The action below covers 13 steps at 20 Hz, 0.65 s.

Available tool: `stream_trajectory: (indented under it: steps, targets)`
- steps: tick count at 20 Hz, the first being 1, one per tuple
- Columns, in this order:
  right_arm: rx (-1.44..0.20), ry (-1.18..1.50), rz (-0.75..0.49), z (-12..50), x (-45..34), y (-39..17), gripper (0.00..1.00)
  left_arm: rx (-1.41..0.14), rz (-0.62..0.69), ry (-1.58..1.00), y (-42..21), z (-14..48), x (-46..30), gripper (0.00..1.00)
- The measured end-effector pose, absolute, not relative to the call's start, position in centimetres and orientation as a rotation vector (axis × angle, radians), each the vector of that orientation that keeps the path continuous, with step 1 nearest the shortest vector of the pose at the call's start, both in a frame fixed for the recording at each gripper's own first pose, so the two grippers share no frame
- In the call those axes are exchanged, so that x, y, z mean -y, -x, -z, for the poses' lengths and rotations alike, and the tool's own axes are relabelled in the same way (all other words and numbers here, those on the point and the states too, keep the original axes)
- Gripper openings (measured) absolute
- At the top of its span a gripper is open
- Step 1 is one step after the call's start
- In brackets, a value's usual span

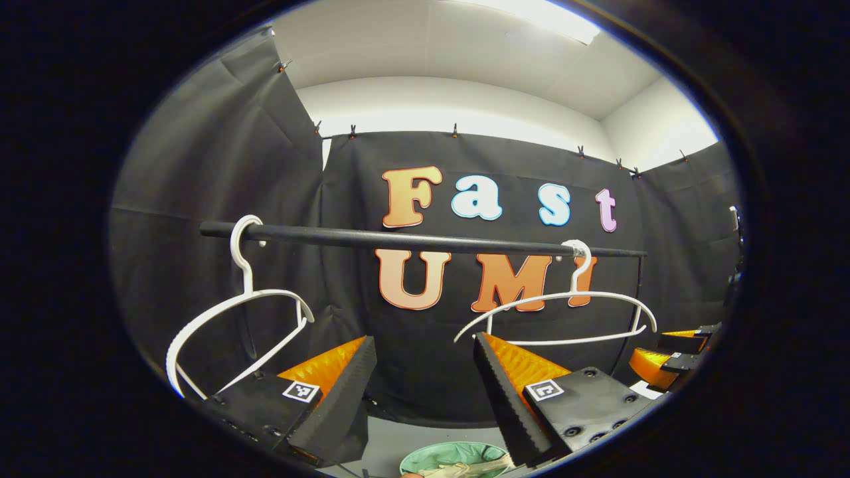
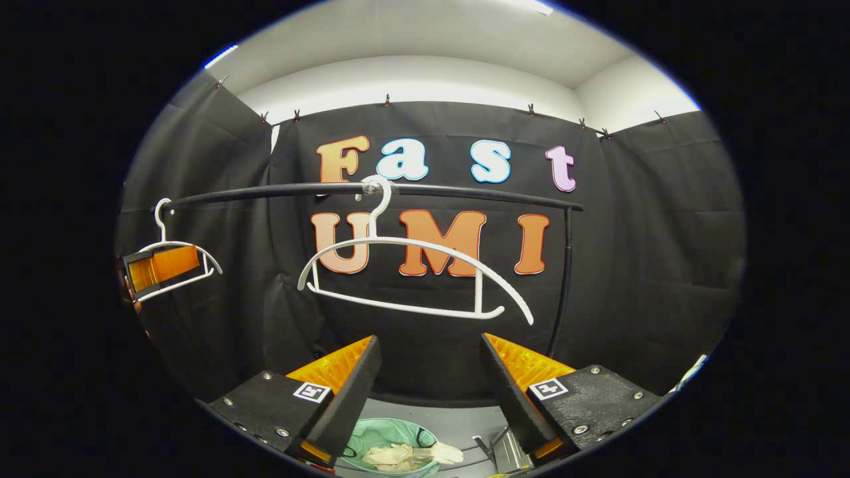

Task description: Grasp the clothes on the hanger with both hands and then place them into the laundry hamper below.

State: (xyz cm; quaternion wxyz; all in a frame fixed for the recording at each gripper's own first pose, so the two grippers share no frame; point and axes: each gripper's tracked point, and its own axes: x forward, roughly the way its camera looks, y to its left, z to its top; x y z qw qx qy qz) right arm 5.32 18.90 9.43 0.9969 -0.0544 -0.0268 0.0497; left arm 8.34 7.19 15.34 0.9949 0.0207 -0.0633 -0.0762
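**Both hangers bare, garment in the hamper**

Black cloth walls back a dark rail [image 2: 465, 191] carrying two empty white hangers [image 2: 412, 275] above both jaws. Below and between the right gripper [image 2: 430, 372] fingers sits the green laundry hamper [image 2: 372, 435], pale clothes [image 2: 408, 455] lying crosswise inside. Left gripper [image 1: 425, 378] and right gape wide, holding nothing; the task looks finished.

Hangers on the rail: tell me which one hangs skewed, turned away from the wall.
The hanger at the rail's free end, seen nearly edge-on; the other hanger hangs flat facing us.
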Motion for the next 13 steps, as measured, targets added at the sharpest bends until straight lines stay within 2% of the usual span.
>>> stream_trajectory:
  steps: [13]
  targets:
    - [0.046, 0.098, -0.08, -9.1, -18.6, -5.6, 0.88, 0.121, 0.172, -0.034, -9.8, -14.5, -6.9, 0.94]
